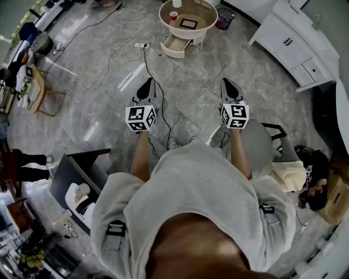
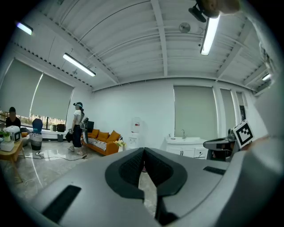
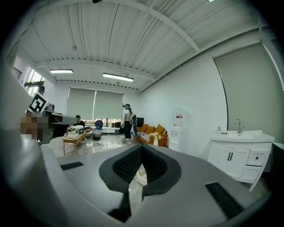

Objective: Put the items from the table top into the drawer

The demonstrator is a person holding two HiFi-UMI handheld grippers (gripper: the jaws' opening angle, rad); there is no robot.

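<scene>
A round, light wooden table (image 1: 203,20) stands far ahead on the grey floor. On it are a red cup (image 1: 173,15), a flat black-framed item (image 1: 189,23) and a white object (image 1: 176,2) at its far edge. Its white drawer (image 1: 175,47) is pulled out toward me. My left gripper (image 1: 146,83) (image 2: 143,150) and right gripper (image 1: 227,82) (image 3: 142,148) are held side by side, about level, well short of the table. Both are shut, with nothing between their pads.
Cables and a power strip (image 1: 133,49) lie on the floor left of the drawer. A white cabinet (image 1: 297,41) lines the right wall and a bin (image 1: 224,18) stands beside the table. A grey chair (image 1: 259,141) is close at my right. A person (image 2: 77,129) stands by an orange sofa (image 2: 103,137).
</scene>
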